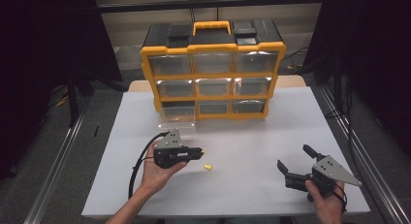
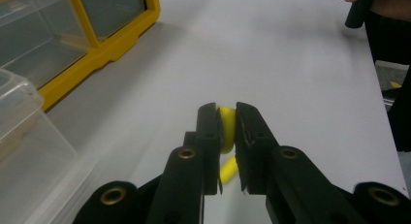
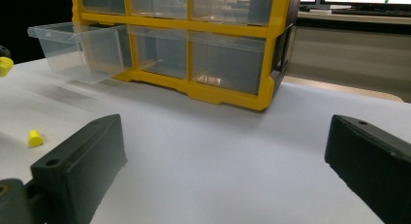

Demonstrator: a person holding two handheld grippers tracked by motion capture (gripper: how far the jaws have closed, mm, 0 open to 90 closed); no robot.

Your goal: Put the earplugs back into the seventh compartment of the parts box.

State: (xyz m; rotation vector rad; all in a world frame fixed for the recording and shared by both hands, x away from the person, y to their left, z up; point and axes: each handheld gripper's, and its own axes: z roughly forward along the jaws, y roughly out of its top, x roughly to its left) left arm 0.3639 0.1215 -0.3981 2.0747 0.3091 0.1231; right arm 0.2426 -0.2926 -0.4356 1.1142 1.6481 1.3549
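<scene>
My left gripper [image 1: 199, 154] is shut on a small yellow piece [image 2: 226, 127], held a little above the white table [image 1: 252, 146]. In the left gripper view the black jaws [image 2: 227, 110] pinch it from both sides. A second small yellow piece [image 1: 207, 167] lies on the table just below and right of those jaws; it also shows in the right gripper view [image 3: 35, 137]. My right gripper [image 1: 293, 156] rests near the table's front right, open, with nothing between its wide-apart jaws [image 3: 225, 151].
A yellow and black drawer organizer [image 1: 213, 76] with clear drawers stands at the back of the table. Its bottom-left clear drawer [image 1: 177, 118] is pulled out toward me, just behind the left gripper. Dark curtains flank both sides.
</scene>
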